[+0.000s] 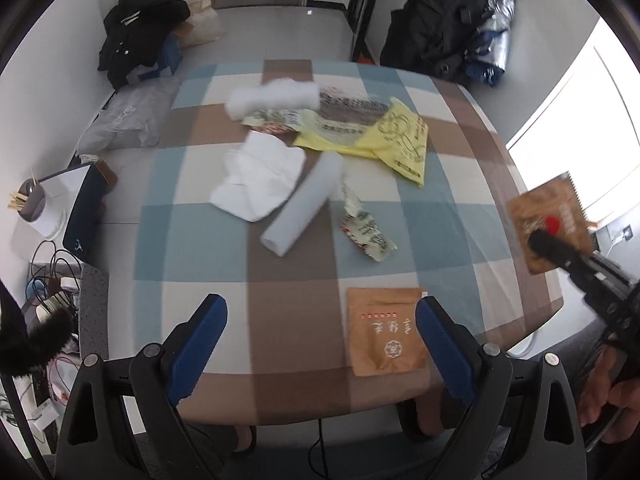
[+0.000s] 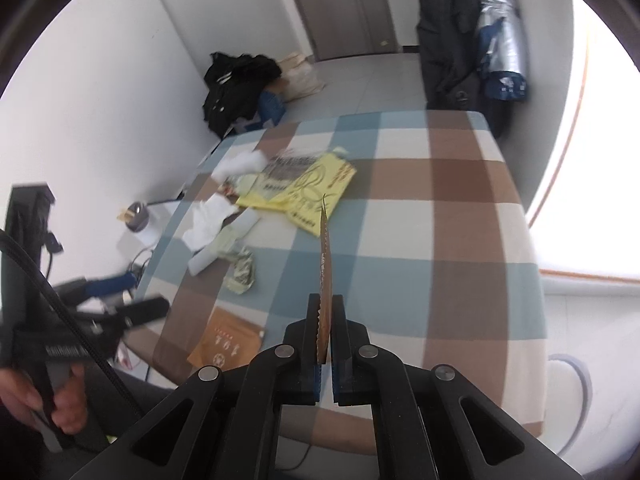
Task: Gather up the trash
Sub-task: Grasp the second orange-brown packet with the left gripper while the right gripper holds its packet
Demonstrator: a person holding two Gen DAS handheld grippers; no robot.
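My right gripper (image 2: 325, 308) is shut on a brown paper packet (image 2: 325, 268), held edge-on above the checked tablecloth (image 2: 420, 272). The left wrist view shows that packet (image 1: 554, 220) lifted at the table's right edge, pinched by the right gripper (image 1: 546, 236). My left gripper (image 1: 322, 312) stands open over the near table edge, nothing between its blue fingers (image 1: 200, 340). A second brown packet (image 1: 386, 330) lies flat just inside its right finger. Farther back lie a crumpled wrapper (image 1: 366, 226), a grey-white roll (image 1: 304, 204), a white tissue (image 1: 260, 180) and a yellow bag (image 1: 396, 140).
More wrappers and a white fluffy wad (image 1: 272, 96) sit at the table's far side. Left of the table are a dark box (image 1: 86, 212), a toothpick cup (image 1: 30, 200) and cables (image 1: 52, 276). Dark coats (image 1: 440, 20) hang at the back right.
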